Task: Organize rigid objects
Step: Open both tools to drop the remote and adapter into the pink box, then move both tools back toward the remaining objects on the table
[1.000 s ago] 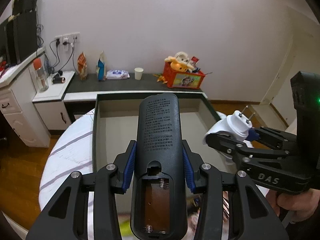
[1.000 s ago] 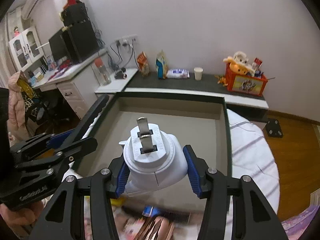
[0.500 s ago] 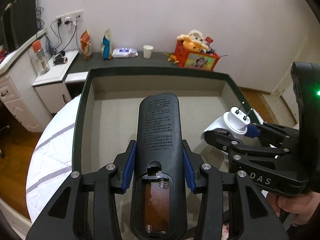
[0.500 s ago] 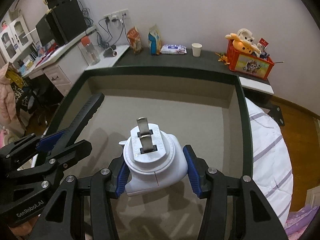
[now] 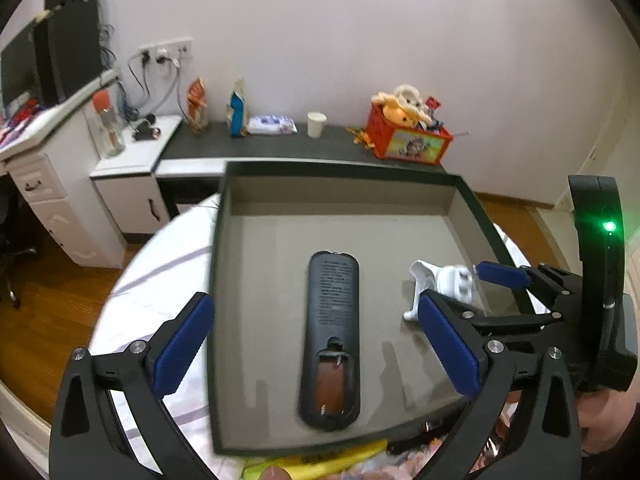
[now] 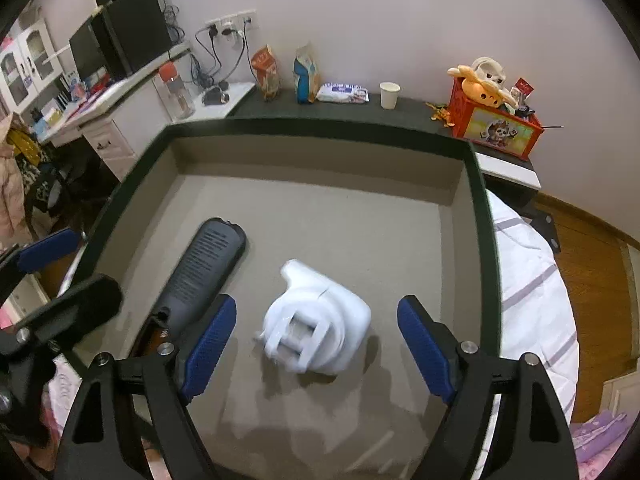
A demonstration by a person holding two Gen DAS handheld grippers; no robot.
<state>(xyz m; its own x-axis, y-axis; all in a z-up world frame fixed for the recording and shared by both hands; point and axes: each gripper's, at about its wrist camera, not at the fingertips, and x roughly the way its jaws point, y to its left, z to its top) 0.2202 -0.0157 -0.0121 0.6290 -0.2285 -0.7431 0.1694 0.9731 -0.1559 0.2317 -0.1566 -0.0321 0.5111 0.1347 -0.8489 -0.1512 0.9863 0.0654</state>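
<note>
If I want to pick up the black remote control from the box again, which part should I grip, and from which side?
Grip the remote across its narrow width near the middle, coming from above. It lies flat, back side up, its long sides clear of the box walls and the white plug.

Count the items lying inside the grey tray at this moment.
2. A black remote lies battery bay up near the middle of the tray; a white plug adapter lies to its right. Nothing else shows.
</note>
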